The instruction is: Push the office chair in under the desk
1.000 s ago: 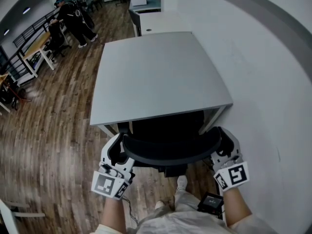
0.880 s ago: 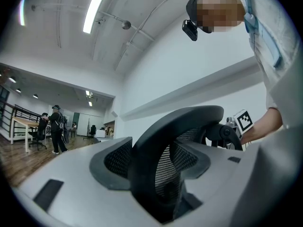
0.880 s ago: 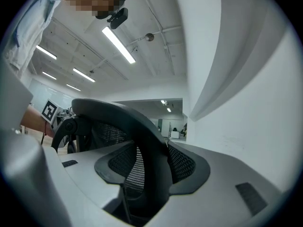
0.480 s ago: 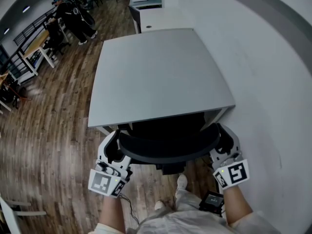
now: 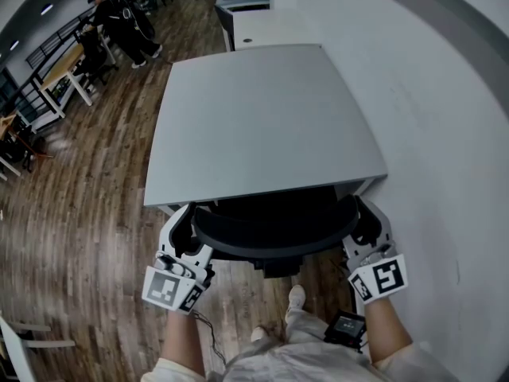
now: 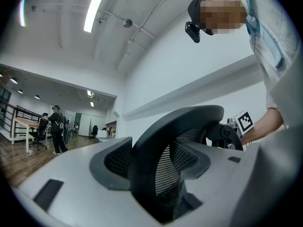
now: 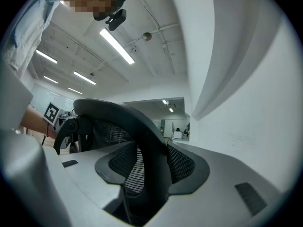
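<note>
Head view: the chair sits low in the frame, its seat hidden under the grey table and its curved backrest just short of the table's near edge. The left gripper grips the backrest's left end and the right gripper its right end. The backrest's long axis therefore runs across the frame between them, parallel to that edge, with neither gripper nearer. The chair lies straight ahead of both, towards the top of the frame, and a level shove that way looks like all that remains. A white wall fills the right side.

Left gripper view: the jaws stand wide yet clamped on the backrest's black rim, which fills the gap between the mesh pads.

Right gripper view: the same picture mirrored, jaws closed on the rim's other end, the wall at the right of the frame
</note>
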`<state>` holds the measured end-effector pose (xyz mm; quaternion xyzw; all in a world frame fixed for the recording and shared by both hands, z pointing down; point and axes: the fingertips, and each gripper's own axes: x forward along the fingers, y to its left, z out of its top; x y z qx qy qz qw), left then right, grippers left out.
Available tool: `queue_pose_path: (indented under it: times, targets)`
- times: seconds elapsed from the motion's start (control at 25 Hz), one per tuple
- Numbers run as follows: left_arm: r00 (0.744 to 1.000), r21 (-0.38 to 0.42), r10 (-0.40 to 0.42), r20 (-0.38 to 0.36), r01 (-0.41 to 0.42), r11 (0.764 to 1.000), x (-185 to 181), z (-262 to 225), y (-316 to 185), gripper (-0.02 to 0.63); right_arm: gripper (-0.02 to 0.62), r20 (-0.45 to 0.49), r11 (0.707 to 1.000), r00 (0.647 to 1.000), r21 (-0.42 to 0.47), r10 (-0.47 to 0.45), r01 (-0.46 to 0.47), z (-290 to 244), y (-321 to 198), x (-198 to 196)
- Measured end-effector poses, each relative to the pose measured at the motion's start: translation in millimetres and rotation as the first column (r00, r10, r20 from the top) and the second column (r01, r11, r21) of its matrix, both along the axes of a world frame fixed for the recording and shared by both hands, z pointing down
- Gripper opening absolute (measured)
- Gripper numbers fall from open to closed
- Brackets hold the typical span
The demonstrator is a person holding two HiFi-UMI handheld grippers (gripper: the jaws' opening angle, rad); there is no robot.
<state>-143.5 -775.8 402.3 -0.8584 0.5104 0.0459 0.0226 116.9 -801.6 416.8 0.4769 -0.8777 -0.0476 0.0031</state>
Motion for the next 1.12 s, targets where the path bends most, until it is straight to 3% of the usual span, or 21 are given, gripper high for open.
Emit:
queue_pose_path:
  times: [1.12]
  targets:
    - [1.0, -0.034, -0.009, -0.013, 0.008, 0.999, -4, 3, -47, 0.244, 0.201, -0.038, 0.999, 0.999, -0.041, -0.026, 0.024, 5, -48, -1]
